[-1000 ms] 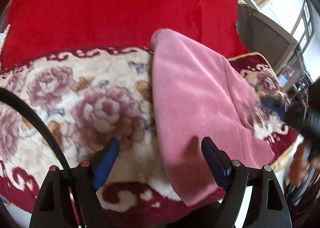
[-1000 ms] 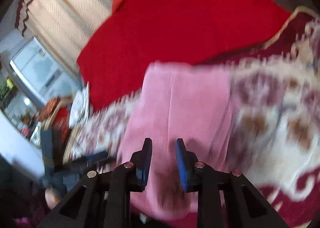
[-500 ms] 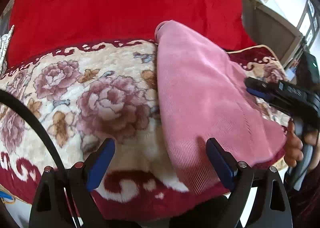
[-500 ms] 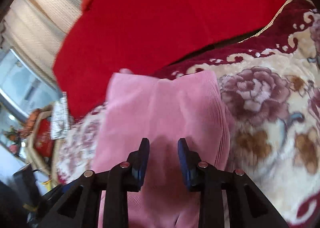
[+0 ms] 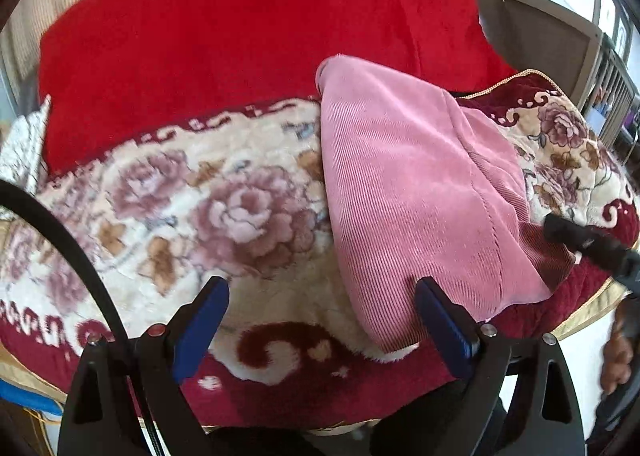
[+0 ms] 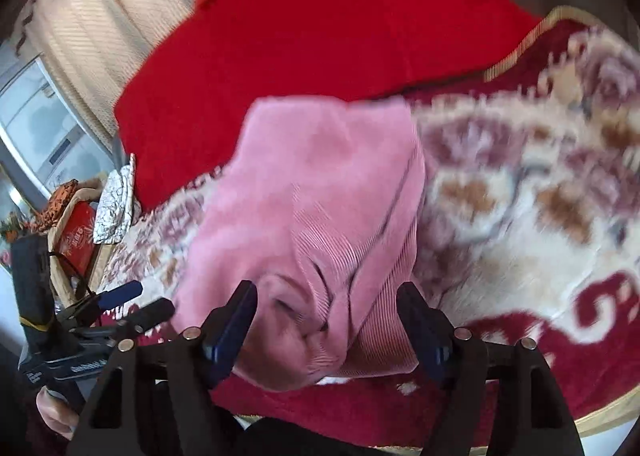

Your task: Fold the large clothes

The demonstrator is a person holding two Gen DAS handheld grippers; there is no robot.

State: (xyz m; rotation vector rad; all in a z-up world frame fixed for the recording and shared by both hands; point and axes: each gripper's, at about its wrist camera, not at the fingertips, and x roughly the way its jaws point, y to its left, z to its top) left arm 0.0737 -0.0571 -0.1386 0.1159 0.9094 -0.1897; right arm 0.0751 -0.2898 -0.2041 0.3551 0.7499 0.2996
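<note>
A pink ribbed garment [image 5: 412,183] lies folded in a long strip on a floral blanket [image 5: 208,211], its near end at the blanket's front edge. My left gripper [image 5: 320,312] is open and empty, just in front of that near end, its right finger beside the cloth. In the right wrist view the garment [image 6: 320,191] lies bunched at its near end. My right gripper [image 6: 328,312] is open with the rumpled near end between its fingers, not clamped. The right gripper's tip [image 5: 580,240] shows at the garment's right edge in the left wrist view.
A red blanket [image 5: 248,27] covers the back of the seat. A grey frame [image 5: 532,23] stands at the far right. In the right wrist view my left gripper [image 6: 120,304] shows at the left, with a red box [image 6: 76,236] and cluttered items behind it.
My right gripper opened from nearly shut and dropped to the garment's near end. My left gripper stayed open and pulled back slightly. The garment's right side now lies doubled over.
</note>
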